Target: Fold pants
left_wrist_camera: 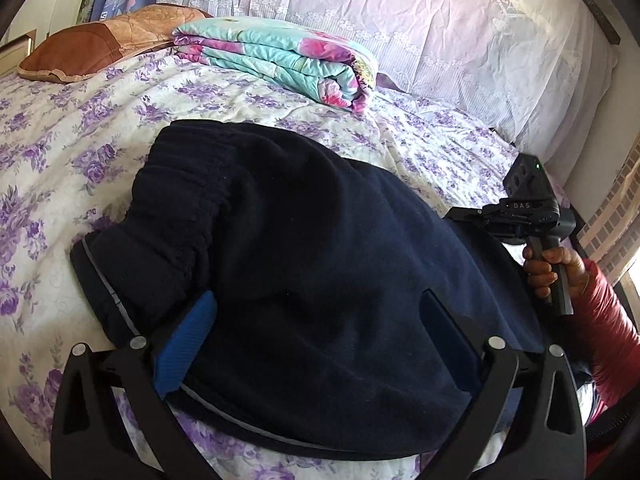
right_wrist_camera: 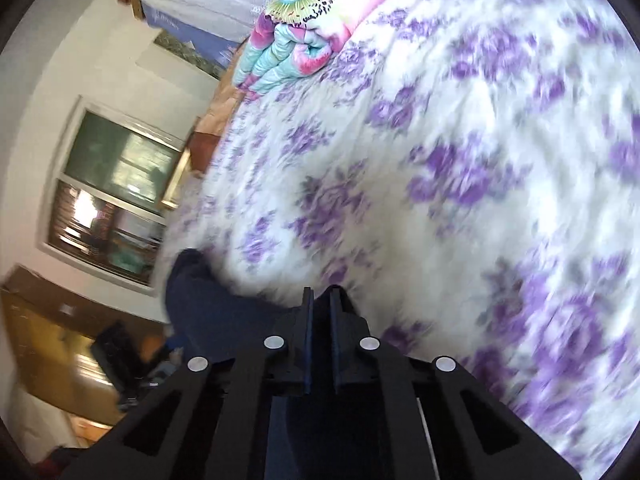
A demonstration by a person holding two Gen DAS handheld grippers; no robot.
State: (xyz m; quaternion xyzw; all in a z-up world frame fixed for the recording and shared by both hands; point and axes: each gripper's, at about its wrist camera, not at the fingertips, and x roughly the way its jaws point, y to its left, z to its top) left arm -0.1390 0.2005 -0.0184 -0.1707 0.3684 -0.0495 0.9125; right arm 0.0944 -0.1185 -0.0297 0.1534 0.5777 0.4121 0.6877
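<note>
Navy pants (left_wrist_camera: pixel 320 280) lie bunched on the bed (left_wrist_camera: pixel 60 152); left gripper (left_wrist_camera: pixel 316 320) jaws wide around them, right gripper (right_wrist_camera: pixel 320 300) jaws narrow, nearly closed.

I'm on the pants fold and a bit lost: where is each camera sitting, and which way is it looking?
Left wrist: sits on the left claw, looks down across the bed at the dark pants. The claw stands wide around the pants; the person's right hand and red sleeve show at the right edge.
Right wrist: sits on the right claw, turned sideways, looks along the bedsheet toward a window. The claw is shut; whether it pinches cloth is unclear.
Shared: pants, folded flowered quilt, purple-flowered sheet.
</note>
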